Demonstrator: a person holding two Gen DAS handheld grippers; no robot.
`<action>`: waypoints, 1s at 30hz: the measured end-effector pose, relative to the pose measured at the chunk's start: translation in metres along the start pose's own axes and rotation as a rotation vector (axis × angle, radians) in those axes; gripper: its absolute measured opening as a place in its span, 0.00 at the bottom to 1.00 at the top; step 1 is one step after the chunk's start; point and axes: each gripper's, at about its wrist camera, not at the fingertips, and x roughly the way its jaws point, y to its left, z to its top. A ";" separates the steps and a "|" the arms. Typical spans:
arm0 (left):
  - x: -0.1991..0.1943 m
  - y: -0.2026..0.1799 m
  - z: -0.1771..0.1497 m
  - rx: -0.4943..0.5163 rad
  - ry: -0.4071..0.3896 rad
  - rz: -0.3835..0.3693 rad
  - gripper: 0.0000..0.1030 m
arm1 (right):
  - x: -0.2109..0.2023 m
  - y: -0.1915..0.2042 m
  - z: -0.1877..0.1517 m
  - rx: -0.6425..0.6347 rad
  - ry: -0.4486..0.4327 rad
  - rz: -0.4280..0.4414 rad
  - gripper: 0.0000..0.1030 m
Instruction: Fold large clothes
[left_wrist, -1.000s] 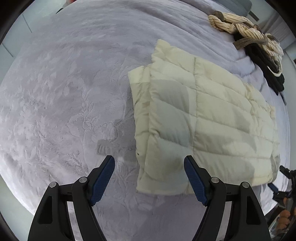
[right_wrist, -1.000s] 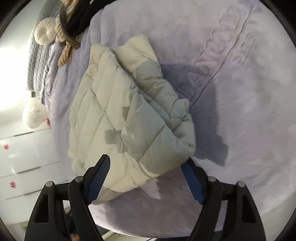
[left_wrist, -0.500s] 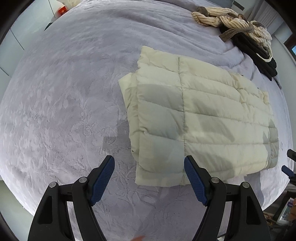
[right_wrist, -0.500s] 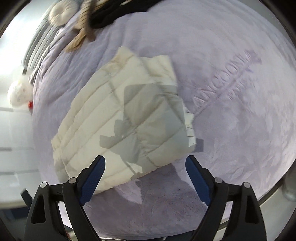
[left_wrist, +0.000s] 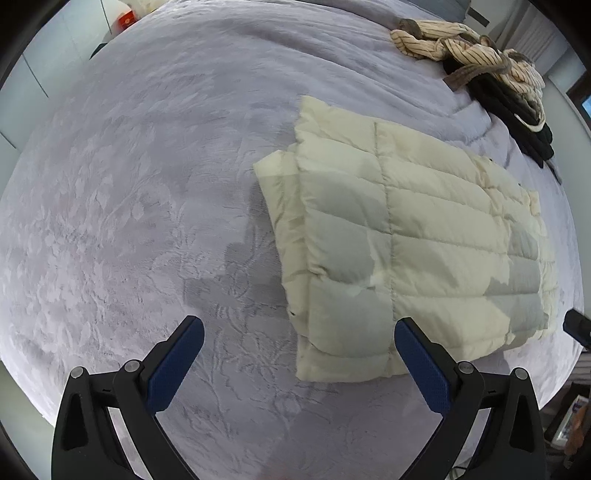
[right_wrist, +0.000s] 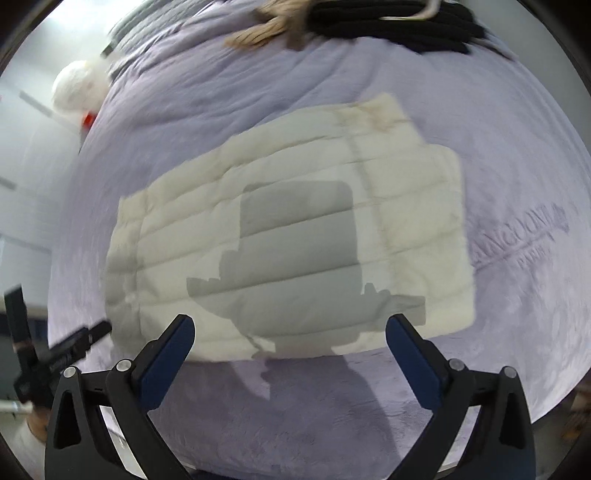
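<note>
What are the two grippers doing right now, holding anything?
Left gripper: jaws opening wide, empty, above the bedspread.
Right gripper: jaws opening wide, empty, over the folded cream jacket.

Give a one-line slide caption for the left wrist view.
Left claw opening, empty, above a folded cream puffer jacket on a lavender bedspread.

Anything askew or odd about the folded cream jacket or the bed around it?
Mostly tidy. The cream puffer jacket lies folded flat, but one under-layer juts past its left edge unevenly. Striped and black clothes sit in an unfolded heap at the far bed corner.
</note>
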 end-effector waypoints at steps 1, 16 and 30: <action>0.001 0.004 0.001 -0.005 0.000 -0.007 1.00 | 0.003 0.005 0.001 -0.012 0.013 -0.001 1.00; 0.063 0.061 0.049 -0.160 0.058 -0.508 1.00 | 0.024 0.042 0.017 -0.110 0.020 0.021 1.00; 0.122 0.043 0.071 -0.099 0.138 -0.599 1.00 | 0.087 0.041 0.052 -0.146 0.036 0.085 0.15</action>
